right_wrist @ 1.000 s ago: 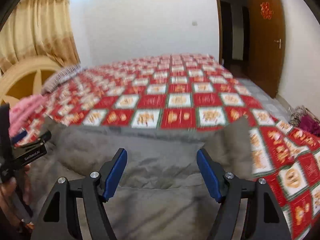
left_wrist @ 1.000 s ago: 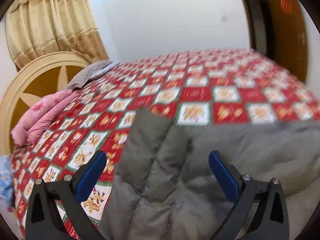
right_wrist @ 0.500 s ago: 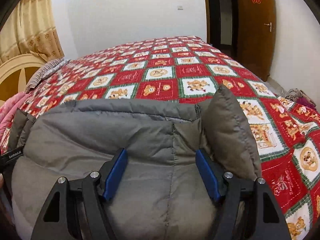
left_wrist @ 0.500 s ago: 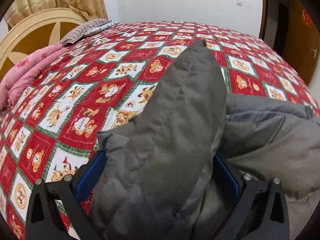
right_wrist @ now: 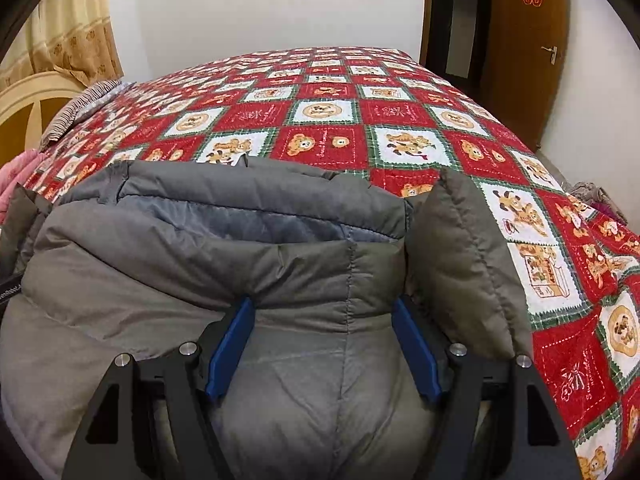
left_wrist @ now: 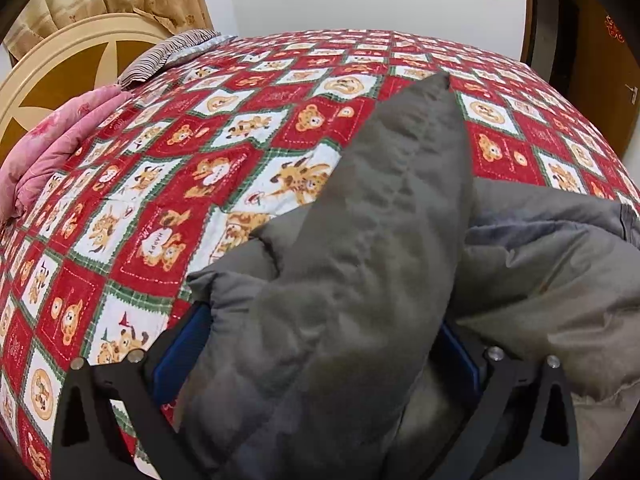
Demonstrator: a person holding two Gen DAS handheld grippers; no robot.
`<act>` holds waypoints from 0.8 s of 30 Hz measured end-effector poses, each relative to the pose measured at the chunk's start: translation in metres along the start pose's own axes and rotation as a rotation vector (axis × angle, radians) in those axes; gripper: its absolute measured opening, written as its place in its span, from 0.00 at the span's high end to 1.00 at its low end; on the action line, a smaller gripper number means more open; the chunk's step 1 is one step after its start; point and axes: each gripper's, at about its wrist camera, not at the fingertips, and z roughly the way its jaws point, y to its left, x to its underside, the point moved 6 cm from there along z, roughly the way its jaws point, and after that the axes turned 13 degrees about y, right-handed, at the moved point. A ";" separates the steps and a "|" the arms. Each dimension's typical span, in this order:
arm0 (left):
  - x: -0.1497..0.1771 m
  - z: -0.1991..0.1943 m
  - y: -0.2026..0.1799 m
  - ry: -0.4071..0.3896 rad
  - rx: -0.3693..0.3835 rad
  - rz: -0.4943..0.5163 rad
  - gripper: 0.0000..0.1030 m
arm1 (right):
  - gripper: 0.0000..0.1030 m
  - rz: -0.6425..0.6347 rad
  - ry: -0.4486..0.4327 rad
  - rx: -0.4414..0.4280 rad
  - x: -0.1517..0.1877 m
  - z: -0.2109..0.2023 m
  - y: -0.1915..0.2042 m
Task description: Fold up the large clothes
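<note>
Both grippers, left gripper [left_wrist: 320,364] and right gripper [right_wrist: 324,348], wide around grey padded jacket [right_wrist: 200,272]; close firmly on thick folds before lifting.

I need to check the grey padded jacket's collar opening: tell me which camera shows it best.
The right wrist view: the grey padded jacket lies broadside, its collar opening with the lighter lining facing the camera. The left wrist view is mostly filled by one upright sleeve, with only a sliver of lining behind.
</note>
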 end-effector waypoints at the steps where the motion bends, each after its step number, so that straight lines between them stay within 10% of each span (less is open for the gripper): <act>1: 0.000 0.000 0.000 0.001 0.003 -0.001 0.00 | 0.31 -0.003 0.002 0.007 0.000 0.001 0.001; 13: -0.002 -0.019 0.006 0.035 0.014 -0.010 0.00 | 0.30 -0.035 0.025 0.063 -0.002 0.003 0.004; 18: 0.009 -0.074 -0.006 -0.073 0.114 0.013 0.00 | 0.29 -0.019 -0.025 0.058 -0.001 -0.035 0.017; 24: 0.029 -0.056 -0.035 -0.093 -0.021 0.108 0.00 | 0.29 -0.091 -0.084 -0.043 0.007 -0.068 0.082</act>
